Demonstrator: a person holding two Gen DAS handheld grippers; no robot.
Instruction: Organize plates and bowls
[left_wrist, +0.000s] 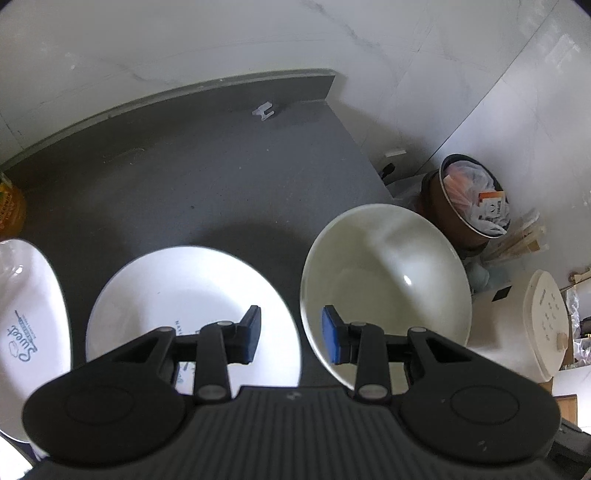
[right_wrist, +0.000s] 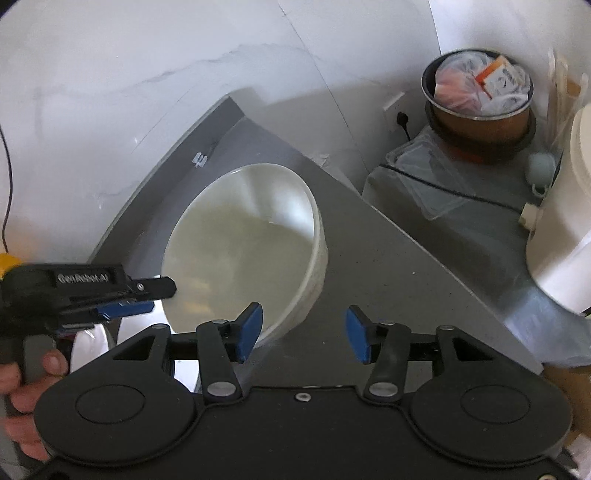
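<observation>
The left gripper (left_wrist: 291, 332) is seen with its jaws partly apart and nothing between them, held above the gap between a white plate (left_wrist: 192, 295) and a cream bowl (left_wrist: 384, 288). A second plate (left_wrist: 29, 314), printed with script, is set just left of the first, near the countertop's (left_wrist: 221, 177) left edge. The right gripper (right_wrist: 304, 332) is likewise spread, gripping nothing, its left finger (right_wrist: 251, 328) over the bowl's near rim and its right one over bare counter. The bowl is placed close to the countertop's right edge. A small clear clip (left_wrist: 264, 110) lies near the far edge. Beyond that edge, on the floor, a full waste bin (right_wrist: 480, 96) is seen.
</observation>
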